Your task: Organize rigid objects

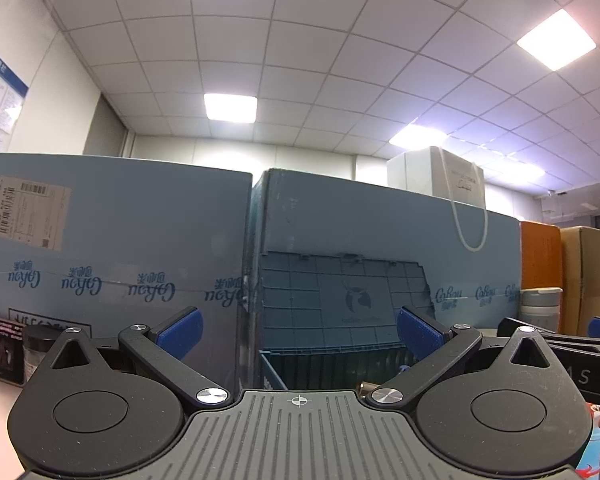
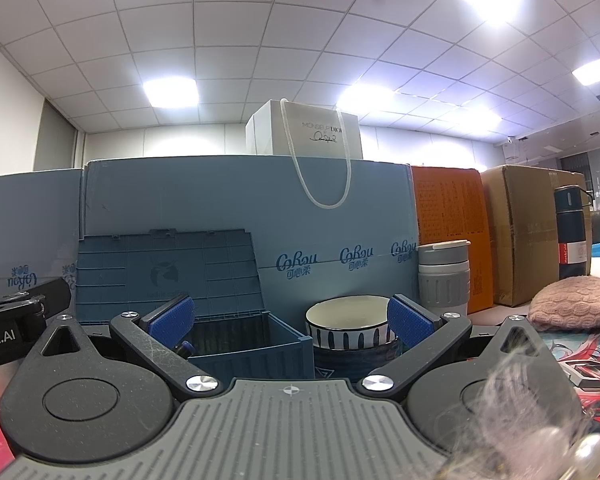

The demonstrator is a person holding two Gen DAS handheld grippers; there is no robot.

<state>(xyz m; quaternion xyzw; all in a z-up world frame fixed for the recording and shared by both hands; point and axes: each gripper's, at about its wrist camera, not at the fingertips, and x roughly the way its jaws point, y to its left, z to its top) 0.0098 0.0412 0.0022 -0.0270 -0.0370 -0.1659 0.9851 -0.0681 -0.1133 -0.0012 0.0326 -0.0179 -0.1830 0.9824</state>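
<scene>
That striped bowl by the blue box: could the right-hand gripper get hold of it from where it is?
Probably yes. The right gripper is open and empty, and the striped bowl sits just ahead, slightly right of centre, with nothing between. The blue storage box stands close on its left.

The left gripper [image 1: 299,330] is held about level, pointing forward, its jaws spread wide with nothing between them. Its blue pads [image 1: 180,332] face each other across the open gap, and the black linkage arms fan outward from the grey ribbed body. The right gripper [image 2: 290,320] sits in a like pose, level and forward, jaws also spread wide and holding nothing; its blue pads [image 2: 410,324] angle inward. The two grippers are side by side: the right one's black body shows at the right edge of the left wrist view, and the left one's body shows at the left edge of the right wrist view.
</scene>
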